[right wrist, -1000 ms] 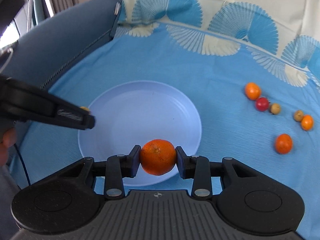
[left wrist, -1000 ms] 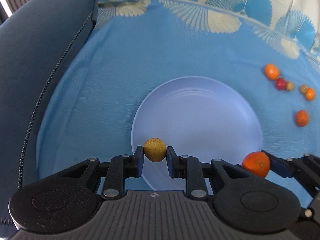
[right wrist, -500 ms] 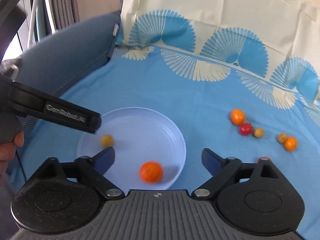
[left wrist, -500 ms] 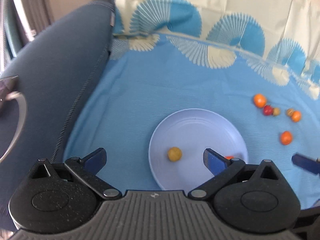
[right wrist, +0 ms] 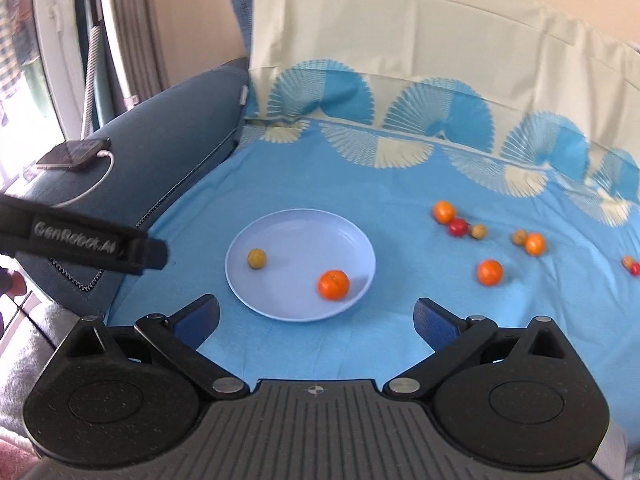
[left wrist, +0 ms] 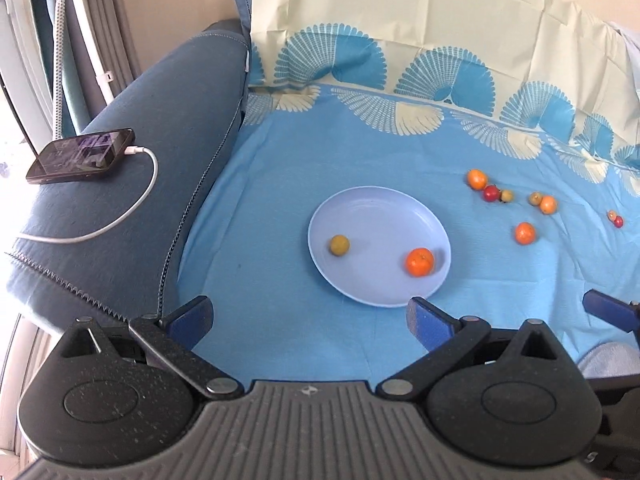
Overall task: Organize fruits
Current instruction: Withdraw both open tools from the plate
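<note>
A pale blue plate (left wrist: 384, 216) (right wrist: 304, 224) lies on the blue cloth and holds a yellow-green fruit (left wrist: 339, 245) (right wrist: 256, 258) and an orange (left wrist: 419, 262) (right wrist: 333, 285). Several small oranges and red and tan fruits lie loose on the cloth to the right, such as one orange (left wrist: 525, 233) (right wrist: 489, 272). My left gripper (left wrist: 308, 322) is open and empty, pulled back above the plate's near edge. My right gripper (right wrist: 316, 322) is open and empty, likewise pulled back. The left gripper's side shows at the left of the right wrist view (right wrist: 84, 242).
A dark blue sofa arm (left wrist: 120, 208) runs along the left, with a phone (left wrist: 80, 155) and its white cable on it. A cream cushion cover (right wrist: 400, 52) rises at the back. A window and curtains stand at far left.
Both grippers opened and let go: the yellow-green fruit and the orange now lie on the plate. Both grippers have drawn back and up from the plate.
</note>
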Tool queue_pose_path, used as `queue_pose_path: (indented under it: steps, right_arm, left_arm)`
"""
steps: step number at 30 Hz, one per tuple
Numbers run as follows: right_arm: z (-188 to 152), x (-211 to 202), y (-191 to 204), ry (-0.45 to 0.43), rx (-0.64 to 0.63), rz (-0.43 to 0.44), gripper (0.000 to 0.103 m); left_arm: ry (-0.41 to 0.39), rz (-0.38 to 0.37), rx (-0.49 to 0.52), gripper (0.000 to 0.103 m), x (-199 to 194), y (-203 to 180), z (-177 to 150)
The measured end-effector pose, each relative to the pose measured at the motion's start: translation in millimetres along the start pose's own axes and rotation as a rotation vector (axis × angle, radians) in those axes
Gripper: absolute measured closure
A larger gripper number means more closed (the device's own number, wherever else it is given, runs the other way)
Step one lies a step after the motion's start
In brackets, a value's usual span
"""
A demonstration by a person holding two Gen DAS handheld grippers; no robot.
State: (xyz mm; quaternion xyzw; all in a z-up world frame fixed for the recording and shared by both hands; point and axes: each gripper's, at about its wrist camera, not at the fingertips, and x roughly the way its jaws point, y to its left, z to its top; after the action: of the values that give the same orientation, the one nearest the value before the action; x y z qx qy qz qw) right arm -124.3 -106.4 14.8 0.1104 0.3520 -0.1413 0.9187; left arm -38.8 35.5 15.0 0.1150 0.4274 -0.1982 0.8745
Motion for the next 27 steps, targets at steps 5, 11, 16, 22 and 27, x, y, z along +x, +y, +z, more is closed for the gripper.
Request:
queue_pose_path:
  steps: [5, 11, 16, 22, 27]
  right_arm:
    - [-9, -28, 0, -0.060, -0.002, -0.010, 0.001]
    - [-15, -51, -3, -0.114, 0.004, -0.017, 0.001]
    - [-21, -63, -7, -0.133, 0.008, -0.023, 0.001]
    - [-23, -69, -10, -0.144, 0.011, -0.032, 0.001]
    - [-24, -71, -11, -0.149, 0.023, -0.037, 0.001]
  left_arm:
    - [-0.006, 0.018, 0.005, 0.000, -20, -6, -13]
    - [-0.029, 0.039, 0.031, 0.000, -38, -16, -22]
    - [-0.026, 0.017, 0.035, 0.000, -45, -21, -26]
    - [-0.020, 0.018, 0.038, 0.000, -47, -24, -28]
    - [-0.019, 0.020, 0.042, 0.000, -48, -24, -27]
